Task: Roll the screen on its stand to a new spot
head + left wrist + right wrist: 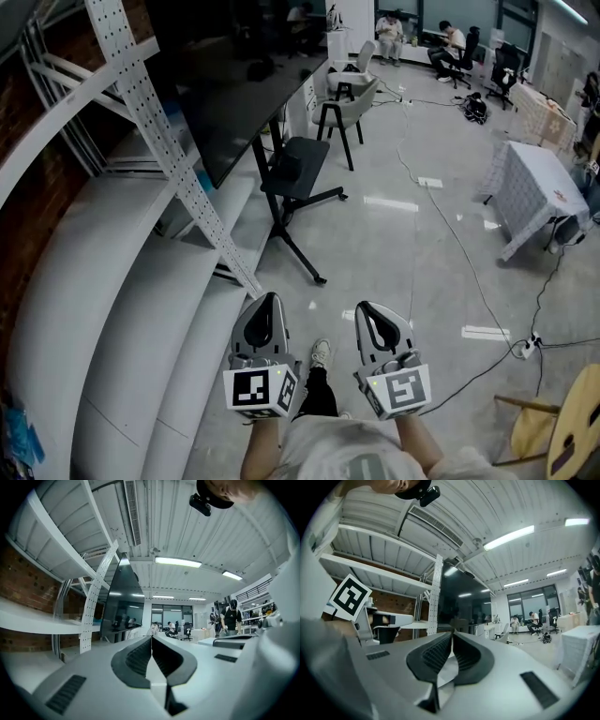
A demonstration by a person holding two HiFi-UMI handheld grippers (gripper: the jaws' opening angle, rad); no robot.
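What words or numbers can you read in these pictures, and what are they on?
No words or numbers can be read anywhere.
On the left hand-held gripper, the left cube: black-and-white squares only, no letters.
On the right hand-held gripper, the right cube: the same kind of pattern, no letters.
On the person's shirt: a grey mark, too blurred to read.

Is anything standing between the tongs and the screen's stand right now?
Nothing visible: bare floor lies between the shut left tongs, right tongs and the stand. The perforated post stands left of that path.
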